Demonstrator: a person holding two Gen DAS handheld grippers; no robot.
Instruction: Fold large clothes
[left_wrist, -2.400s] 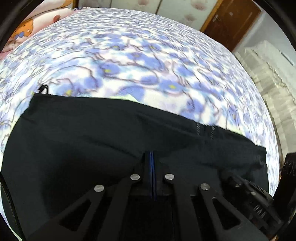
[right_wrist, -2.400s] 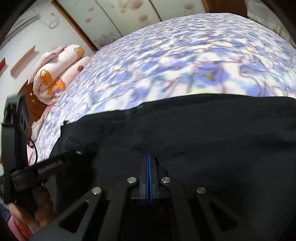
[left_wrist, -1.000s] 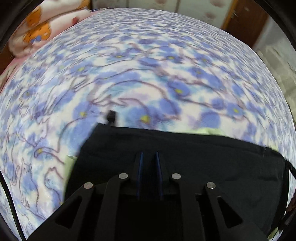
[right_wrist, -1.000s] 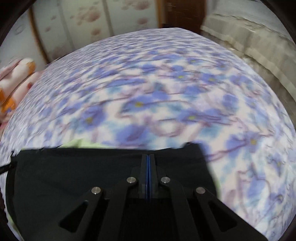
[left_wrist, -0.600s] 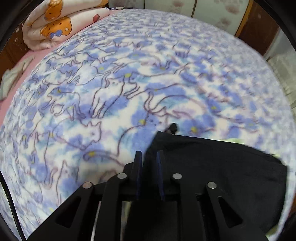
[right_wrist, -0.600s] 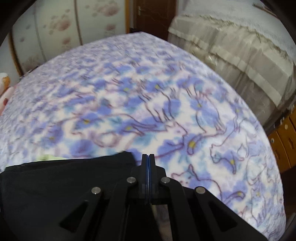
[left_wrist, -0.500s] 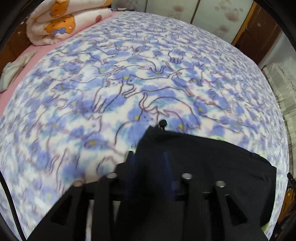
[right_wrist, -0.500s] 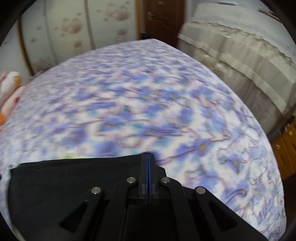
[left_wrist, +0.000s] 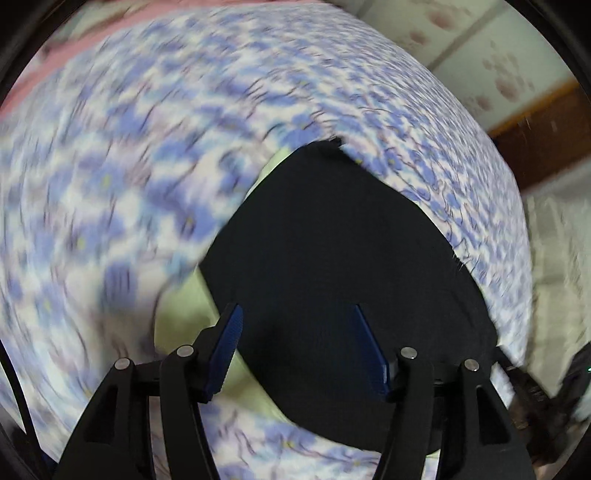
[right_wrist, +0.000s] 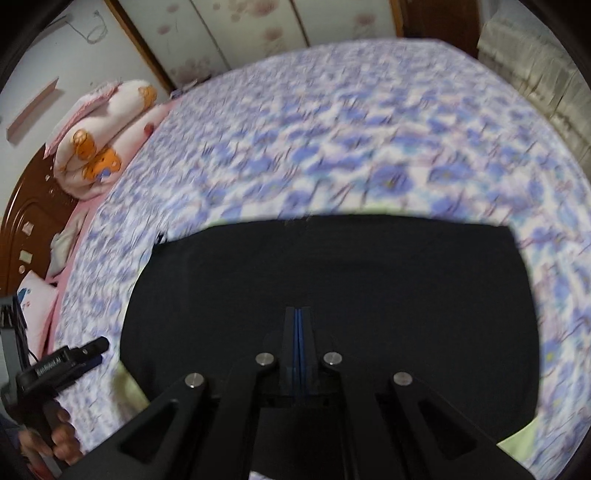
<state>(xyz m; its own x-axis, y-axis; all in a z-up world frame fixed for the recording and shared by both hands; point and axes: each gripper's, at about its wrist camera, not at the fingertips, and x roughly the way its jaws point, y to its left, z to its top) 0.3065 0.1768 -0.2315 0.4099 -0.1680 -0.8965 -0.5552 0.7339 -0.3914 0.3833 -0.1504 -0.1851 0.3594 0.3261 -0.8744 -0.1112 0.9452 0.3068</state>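
Bedspread (left_wrist: 110, 184) blurred; black garment (left_wrist: 332, 240) cut off; left gripper (left_wrist: 295, 332) opening, empty; right gripper (right_wrist: 298, 332) closed, grip unclear.

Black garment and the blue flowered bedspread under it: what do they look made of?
Black garment: seems a thin matte woven or knit cloth; it lies flat, shows no sheen, and has a pale green layer at its edges. Blue flowered bedspread: looks like soft, fuzzy fleece or plush with a printed pattern, though motion blur leaves this uncertain.

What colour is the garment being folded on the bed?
Plain black garment, with pale green showing at its edges; clearest in the right wrist view.
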